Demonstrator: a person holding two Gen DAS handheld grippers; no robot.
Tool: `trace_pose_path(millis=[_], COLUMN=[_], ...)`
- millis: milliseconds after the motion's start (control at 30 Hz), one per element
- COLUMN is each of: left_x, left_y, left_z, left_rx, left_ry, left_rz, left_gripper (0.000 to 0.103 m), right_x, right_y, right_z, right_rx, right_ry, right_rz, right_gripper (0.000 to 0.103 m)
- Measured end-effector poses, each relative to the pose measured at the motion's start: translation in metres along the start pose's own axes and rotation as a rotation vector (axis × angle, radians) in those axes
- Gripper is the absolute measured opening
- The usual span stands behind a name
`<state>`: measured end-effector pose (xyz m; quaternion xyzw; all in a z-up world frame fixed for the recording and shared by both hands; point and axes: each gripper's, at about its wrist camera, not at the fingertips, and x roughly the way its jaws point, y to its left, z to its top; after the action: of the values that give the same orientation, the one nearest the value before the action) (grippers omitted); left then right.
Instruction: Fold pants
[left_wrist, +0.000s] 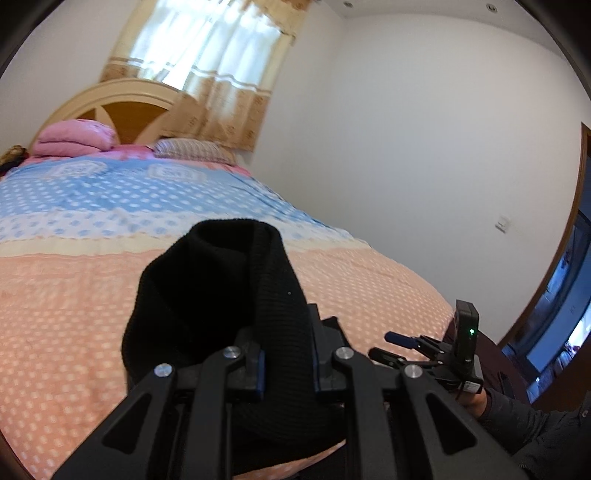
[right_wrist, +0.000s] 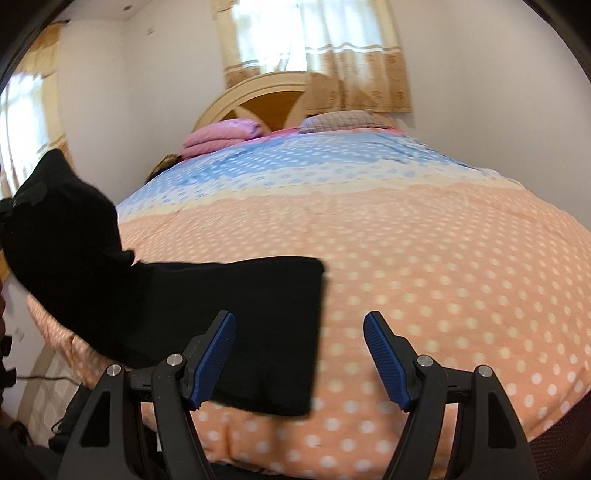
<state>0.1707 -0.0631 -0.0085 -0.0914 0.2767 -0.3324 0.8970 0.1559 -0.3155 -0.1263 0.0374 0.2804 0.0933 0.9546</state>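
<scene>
Bed (right_wrist: 424, 258) carried everything: quilt cover with white dots, peach over the near half, a cream band across the middle, blue toward the headboard (right_wrist: 266, 96) at 12 o'clock. Black pants (right_wrist: 258, 325) lay partly on the peach part at 7 o'clock in the right wrist view, one end lifted off the surface at 9 o'clock. Folded pink blanket (right_wrist: 221, 136) and checked pillow (right_wrist: 343, 120) sat at the head end.

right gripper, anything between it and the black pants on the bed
Nothing visible does. The open right gripper hovers over the black knit pants lying on the dotted peach quilt, with open space between; the left gripper clamps the lifted end.
</scene>
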Motion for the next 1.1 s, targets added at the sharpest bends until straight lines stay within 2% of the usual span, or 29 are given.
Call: trace_pose_path(millis=[233, 467, 567, 600, 667, 700, 767, 833, 933, 1000, 1100], left_x=[0.053, 0.116, 0.129, 0.127, 0.12, 0.115, 0.096, 0.081, 0.051, 0.037, 0.027], left_y=[-0.037, -0.059, -0.073, -0.077, -0.087, -0.093, -0.106, -0.115, -0.116, -0.104, -0.069], left_z=[-0.012, -0.045, -0.063, -0.066, -0.07, -0.07, -0.068, -0.067, -0.064, -0.061, -0.062], left_rx=[0.049, 0.14, 0.218, 0.227, 0.253, 0.271, 0.306, 0.337, 0.384, 0.375, 0.321], left_ry=[0.118, 0.255, 0.302, 0.307, 0.293, 0.283, 0.22, 0.169, 0.072, 0.036, 0.026], left_rz=[-0.005, 0.046, 0.085, 0.084, 0.083, 0.081, 0.073, 0.051, 0.1, 0.142, 0.224], left_gripper=[0.018, 0.018, 0.022, 0.025, 0.044, 0.06, 0.069, 0.083, 0.1, 0.103, 0.103], right_x=[0.016, 0.018, 0.02, 0.02, 0.02, 0.019, 0.018, 0.015, 0.004, -0.008, -0.019], right_y=[-0.037, -0.059, -0.069, -0.071, -0.071, -0.071, -0.072, -0.073, -0.072, -0.062, -0.037], right_z=[-0.007, -0.009, -0.011, -0.012, -0.01, -0.01, -0.01, -0.011, -0.007, -0.001, 0.009], right_rx=[0.138, 0.23, 0.275, 0.283, 0.281, 0.28, 0.286, 0.301, 0.298, 0.275, 0.212], right_ry=[0.032, 0.032, 0.034, 0.028, 0.019, 0.015, 0.009, -0.003, -0.037, -0.077, -0.081], right_rz=[-0.062, -0.072, -0.079, -0.075, -0.082, -0.082, -0.078, -0.075, -0.05, -0.009, 0.062], right_gripper=[0.073, 0.073, 0.073, 0.073, 0.073, 0.073, 0.073, 0.073, 0.073, 0.073, 0.073])
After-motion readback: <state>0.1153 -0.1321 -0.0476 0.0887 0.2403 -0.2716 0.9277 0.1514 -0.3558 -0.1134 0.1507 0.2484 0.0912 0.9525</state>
